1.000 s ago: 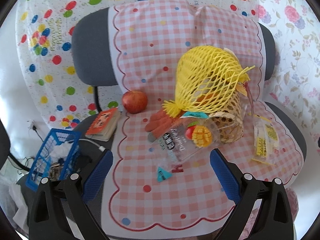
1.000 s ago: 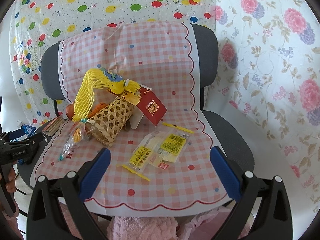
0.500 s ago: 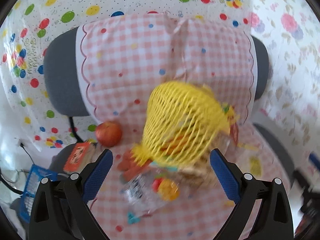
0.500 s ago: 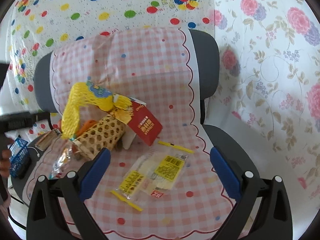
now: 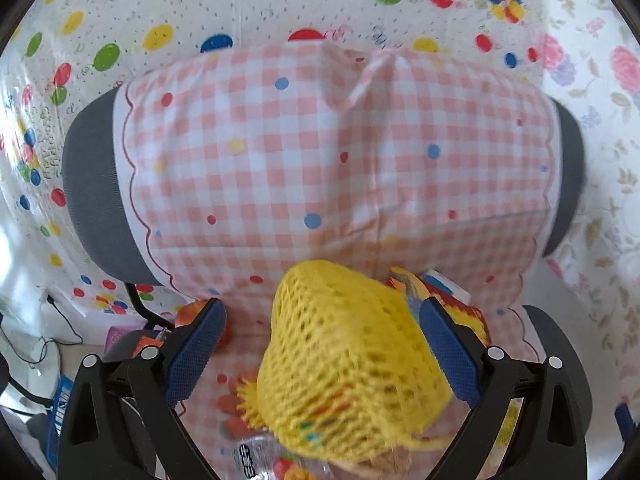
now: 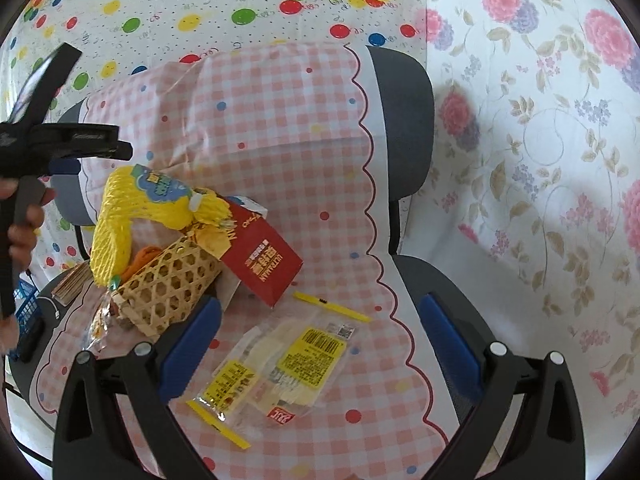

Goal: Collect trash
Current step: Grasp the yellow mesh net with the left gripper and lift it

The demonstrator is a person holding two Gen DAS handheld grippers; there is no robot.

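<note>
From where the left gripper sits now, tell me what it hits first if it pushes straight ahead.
Most likely the yellow foam net: it fills the space between the open left gripper fingers, draped over the woven basket. The net is blurred and depth is unclear, so how near it lies cannot be told.

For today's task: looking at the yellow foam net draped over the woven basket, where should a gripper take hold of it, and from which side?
Grip the yellow foam net at its domed top, coming from above with the open left gripper. The mesh is soft and bulges upward clear of the woven basket, so it should pinch easily there.
</note>
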